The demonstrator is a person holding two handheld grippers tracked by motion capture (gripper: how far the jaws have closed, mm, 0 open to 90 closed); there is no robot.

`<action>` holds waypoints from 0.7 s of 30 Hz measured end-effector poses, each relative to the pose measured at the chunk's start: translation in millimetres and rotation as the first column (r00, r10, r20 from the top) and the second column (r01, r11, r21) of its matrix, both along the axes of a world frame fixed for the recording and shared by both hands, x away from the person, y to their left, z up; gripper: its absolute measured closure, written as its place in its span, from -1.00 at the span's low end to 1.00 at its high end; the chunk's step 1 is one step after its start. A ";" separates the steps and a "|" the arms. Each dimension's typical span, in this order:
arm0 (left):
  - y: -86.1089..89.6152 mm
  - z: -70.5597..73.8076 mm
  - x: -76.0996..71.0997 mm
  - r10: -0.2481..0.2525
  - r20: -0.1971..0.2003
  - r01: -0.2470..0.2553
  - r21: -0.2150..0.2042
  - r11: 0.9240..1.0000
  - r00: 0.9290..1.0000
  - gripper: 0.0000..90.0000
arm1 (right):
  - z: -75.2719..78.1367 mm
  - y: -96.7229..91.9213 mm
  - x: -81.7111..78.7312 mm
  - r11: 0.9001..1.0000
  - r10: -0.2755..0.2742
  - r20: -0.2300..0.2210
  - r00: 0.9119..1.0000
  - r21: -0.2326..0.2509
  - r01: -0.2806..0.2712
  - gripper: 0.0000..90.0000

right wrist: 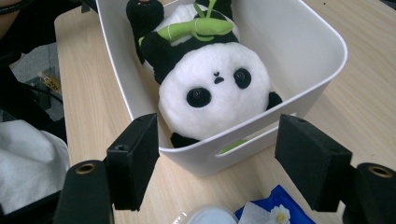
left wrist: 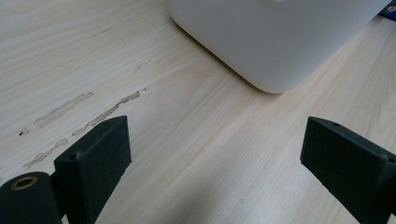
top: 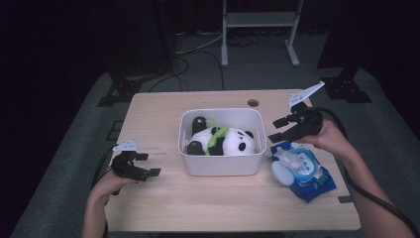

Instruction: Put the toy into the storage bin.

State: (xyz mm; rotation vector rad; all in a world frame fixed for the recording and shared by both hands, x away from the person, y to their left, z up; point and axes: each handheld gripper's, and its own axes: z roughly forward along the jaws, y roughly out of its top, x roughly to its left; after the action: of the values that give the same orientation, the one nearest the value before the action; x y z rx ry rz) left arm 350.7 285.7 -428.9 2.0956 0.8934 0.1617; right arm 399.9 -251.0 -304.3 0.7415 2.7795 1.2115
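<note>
The table carries a white bin at its centre, and the panda plush lies inside it on its back, a green bamboo piece across its chest. My right claw hovers at the bin's 3 o'clock rim, jaws spread wide and holding nothing; my left claw rests low at the bin's 9 o'clock, also released and empty.

I judge this the approach step: the plush sits in the bin and I am lining up on it. Next, I think, the right claw must tip over the rim and close on the soft head without catching the wall.

At the bin's 4 o'clock lies a blue packet with a white-and-blue item on it; I cannot make out what that is. The plush's lower body is hidden by the bin wall.
</note>
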 end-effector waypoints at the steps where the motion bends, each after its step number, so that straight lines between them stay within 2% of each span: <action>1: -0.2 -0.1 0.2 -0.001 0.000 0.001 0.001 1.000 1.000 -0.84 | -1.0 -1.3 -0.8 1.000 -0.002 -0.001 1.000 0.001 0.002 -0.35; 21: 1.8 0.5 0.7 -0.002 0.009 0.002 0.000 1.000 1.000 -0.84 | -27.0 -24.2 -14.8 0.998 -0.055 -0.030 0.998 0.031 0.056 -0.39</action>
State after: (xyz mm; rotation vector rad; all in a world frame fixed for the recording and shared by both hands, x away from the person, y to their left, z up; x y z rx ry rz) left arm 351.4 287.5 -428.4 2.0937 0.8860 0.1701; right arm 385.2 -275.2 -331.3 0.8394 2.7487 1.2485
